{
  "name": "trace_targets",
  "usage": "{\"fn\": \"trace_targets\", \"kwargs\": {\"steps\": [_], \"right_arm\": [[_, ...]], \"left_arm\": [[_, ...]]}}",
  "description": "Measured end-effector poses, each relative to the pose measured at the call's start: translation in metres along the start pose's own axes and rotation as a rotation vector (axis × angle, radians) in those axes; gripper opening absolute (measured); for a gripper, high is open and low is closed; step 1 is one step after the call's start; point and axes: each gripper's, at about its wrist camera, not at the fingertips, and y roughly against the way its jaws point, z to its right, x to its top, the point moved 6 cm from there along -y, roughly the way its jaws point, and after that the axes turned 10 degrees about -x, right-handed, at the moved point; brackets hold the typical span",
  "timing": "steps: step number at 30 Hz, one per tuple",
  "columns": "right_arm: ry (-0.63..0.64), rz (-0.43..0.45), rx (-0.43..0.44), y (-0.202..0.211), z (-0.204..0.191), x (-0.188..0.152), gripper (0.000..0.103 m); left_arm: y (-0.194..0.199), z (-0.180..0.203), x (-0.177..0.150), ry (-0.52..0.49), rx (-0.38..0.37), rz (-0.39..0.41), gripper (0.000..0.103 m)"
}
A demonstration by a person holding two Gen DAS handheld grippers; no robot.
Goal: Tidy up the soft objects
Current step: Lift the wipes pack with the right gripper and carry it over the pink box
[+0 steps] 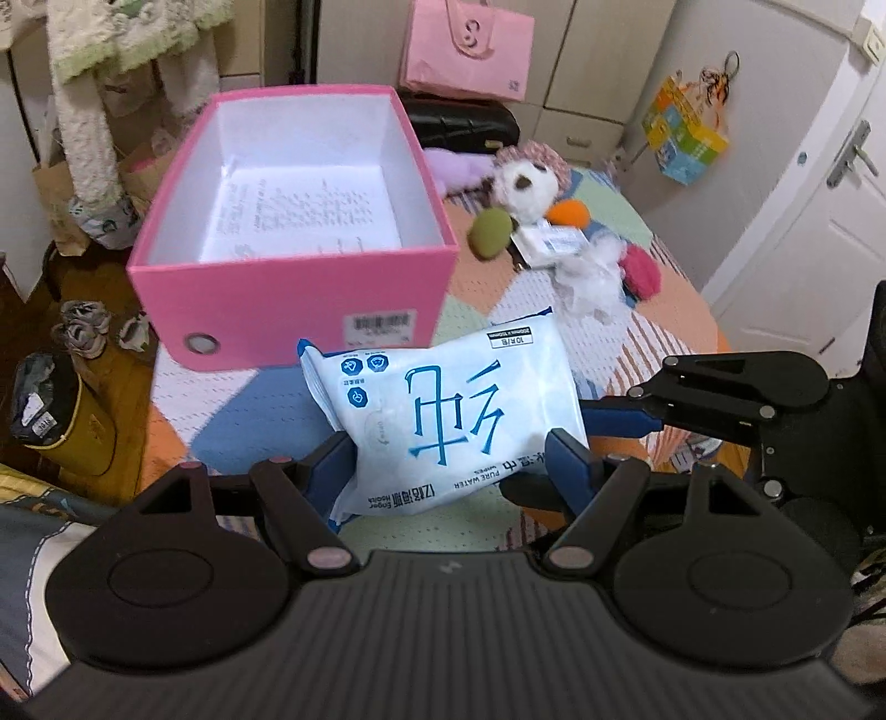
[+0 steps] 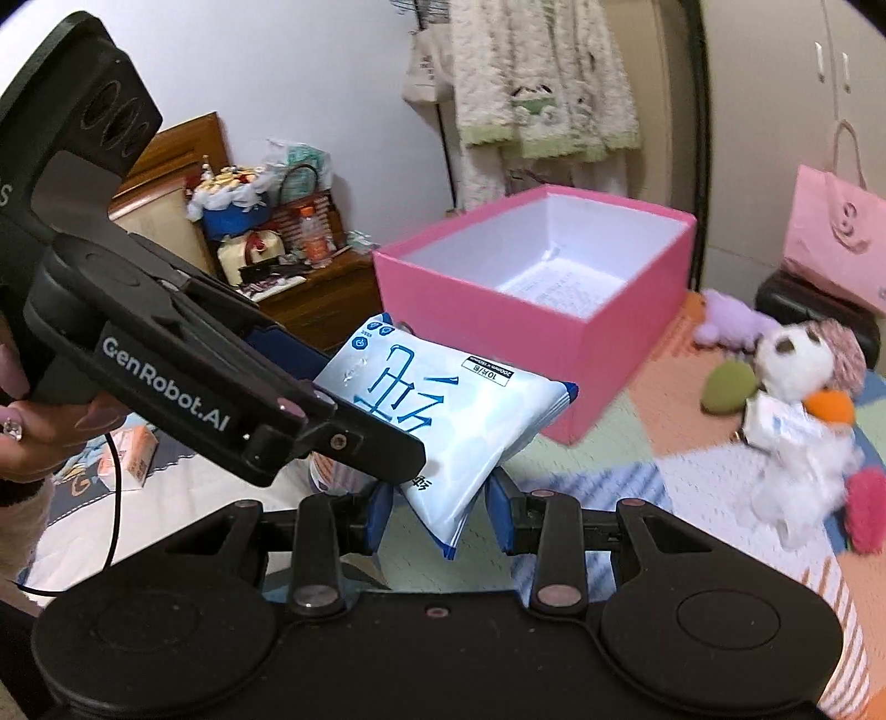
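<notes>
Open pink box just ahead; plush toys rightward.

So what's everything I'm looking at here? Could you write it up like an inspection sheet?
Surface: patchwork bedspread in blue, orange, green and white patches.
Job's things: wipes pack held above the bedspread; open pink box behind it, only a printed sheet inside; plush toy lying to the right of the box.
Clutter: purple plush beyond the plush toy.
Grippers: left gripper has blue fingers on both sides of the pack; right gripper straddles the pack's lower corner, contact unclear.
Cables: thin black cable hanging by the person's hand.
Surroundings: pink shopping bag, fluffy garment hanging, white door.
</notes>
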Motion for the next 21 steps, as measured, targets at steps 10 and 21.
{"fn": "trace_targets", "kwargs": {"steps": [10,21], "right_arm": [[0.053,0.048,-0.028,-0.013,0.000,0.060,0.046],[0.093,0.060,-0.106,-0.071,0.036,0.134,0.049]], "left_arm": [[0.020,-0.021,0.049,-0.031,0.008,0.100,0.074],[-0.020,-0.076,0.131,-0.016,-0.025,0.144,0.074]]}}
